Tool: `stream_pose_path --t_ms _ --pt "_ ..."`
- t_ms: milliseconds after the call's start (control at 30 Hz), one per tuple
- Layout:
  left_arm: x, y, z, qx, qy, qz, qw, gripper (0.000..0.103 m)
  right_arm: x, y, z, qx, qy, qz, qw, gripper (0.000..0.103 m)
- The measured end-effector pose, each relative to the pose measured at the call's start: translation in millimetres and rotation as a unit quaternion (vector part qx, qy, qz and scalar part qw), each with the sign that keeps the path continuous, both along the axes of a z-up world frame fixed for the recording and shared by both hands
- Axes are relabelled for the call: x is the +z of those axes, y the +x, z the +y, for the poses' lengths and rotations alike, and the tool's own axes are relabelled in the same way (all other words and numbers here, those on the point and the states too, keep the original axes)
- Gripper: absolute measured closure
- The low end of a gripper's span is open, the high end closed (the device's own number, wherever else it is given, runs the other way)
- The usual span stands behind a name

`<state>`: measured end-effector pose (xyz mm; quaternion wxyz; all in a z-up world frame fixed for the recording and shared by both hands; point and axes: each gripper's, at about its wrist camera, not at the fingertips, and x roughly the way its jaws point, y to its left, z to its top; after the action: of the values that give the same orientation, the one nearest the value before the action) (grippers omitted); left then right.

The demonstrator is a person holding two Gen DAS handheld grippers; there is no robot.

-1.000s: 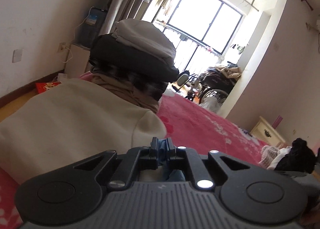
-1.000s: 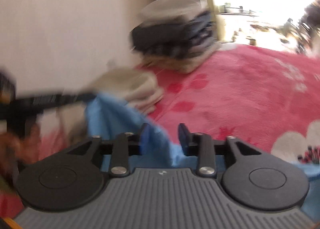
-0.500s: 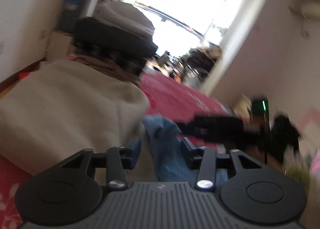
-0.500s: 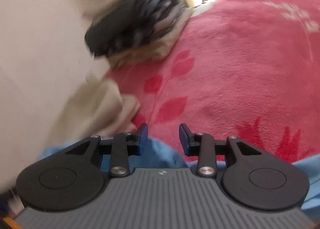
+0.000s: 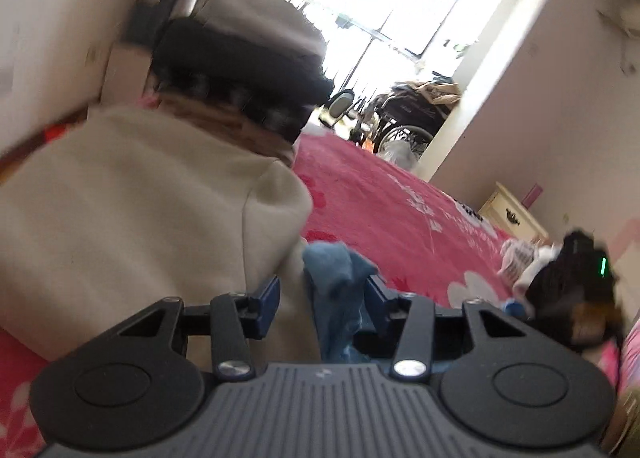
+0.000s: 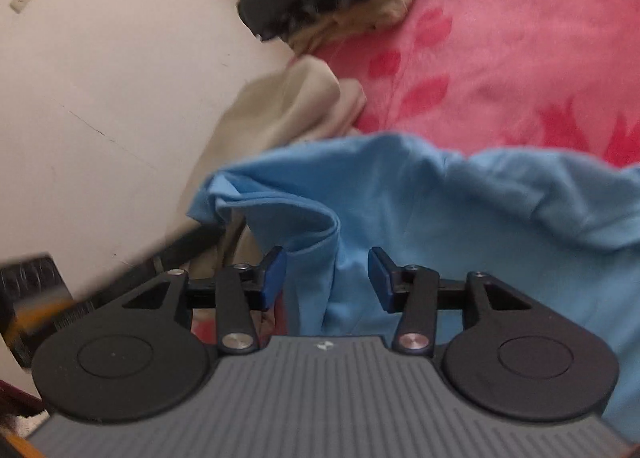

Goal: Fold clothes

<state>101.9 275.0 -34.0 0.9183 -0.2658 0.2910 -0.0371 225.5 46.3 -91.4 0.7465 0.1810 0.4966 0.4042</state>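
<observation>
The blue garment (image 6: pixel 440 194) is seen lying crumpled on the red floral bedspread (image 6: pixel 520 58), just beside a cream garment (image 5: pixel 140 210) near the wall. No finished fold is visible in it: one edge is rolled over in a loose curl, the rest is spread in soft ridges, so the folding of this piece is judged to be barely begun. Behind it a stack of folded clothes (image 5: pixel 240 54) is seen (grey on top, dark beneath, beige at the bottom), which suggests that several items are already done; a further dark heap (image 5: pixel 568 290) at the far side of the bed may be left to do, though it is too blurred to be certain.

The right gripper (image 6: pixel 326 278) is held low over the blue cloth with its jaws opening; a fold of the fabric stands between them, brushing the left pad, but it is not pinched. The left gripper (image 5: pixel 324 298) is set half wide, its jaws closing slightly; a bunched peak of blue cloth rises between them, close to the right-hand pad, and no pressing grip is seen.

The blue fabric appears thin, smooth and limp, like jersey, and is expected to slide and sag. The cream garment looks thicker and matte, with a seam running down it. The bedspread is plush and fuzzy.
</observation>
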Motion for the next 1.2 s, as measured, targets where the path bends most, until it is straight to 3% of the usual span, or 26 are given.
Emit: stream_pose_path --t_ms 67,167,200,233,333,433,633,767,867,933,1067,1133,1200 --pt "-3 9 11 0.006 -0.034 0.015 0.9993 0.06 -4 -2 5 -0.015 0.003 0.011 1.0 0.058" --pt "-10 17 19 0.012 -0.071 0.033 0.9969 0.079 -11 -6 11 -0.032 0.007 0.02 0.999 0.063" --pt "-12 20 21 0.013 -0.083 0.039 0.9957 0.089 -12 -8 12 -0.033 0.007 0.02 0.999 0.078" --pt "-14 22 23 0.014 -0.091 0.043 0.9948 0.091 -11 -9 13 -0.033 0.003 0.014 0.999 0.09" --pt "-15 23 31 0.024 -0.111 0.037 0.9929 0.095 0 -19 6 -0.036 0.006 -0.019 0.999 0.097" --pt "-14 24 40 0.033 -0.13 0.031 0.9904 0.095 19 -33 -7 -0.03 0.026 -0.06 0.997 0.098" --pt "-9 27 58 0.043 -0.162 0.02 0.9856 0.096 49 -61 -7 0.041 0.069 -0.167 0.983 0.099" --pt "-13 25 71 0.045 -0.192 0.006 0.9804 0.096 43 -65 20 0.093 0.055 -0.173 0.979 0.098" --pt "-29 24 85 0.044 -0.254 0.006 0.9662 0.094 33 -63 44 0.12 0.051 -0.159 0.979 0.095" --pt "-36 21 91 0.058 -0.262 0.006 0.9633 0.084 27 -63 56 0.129 0.057 -0.148 0.979 0.09" --pt "-33 11 97 0.078 -0.254 -0.016 0.964 0.071 16 -61 66 0.119 0.089 -0.114 0.982 0.061" --pt "-25 7 93 0.067 -0.235 -0.031 0.9691 0.064 17 -61 63 0.121 0.106 -0.105 0.981 0.048" --pt "-15 4 83 0.049 -0.2 -0.036 0.9779 0.063 20 -63 55 0.124 0.118 -0.1 0.98 0.045"
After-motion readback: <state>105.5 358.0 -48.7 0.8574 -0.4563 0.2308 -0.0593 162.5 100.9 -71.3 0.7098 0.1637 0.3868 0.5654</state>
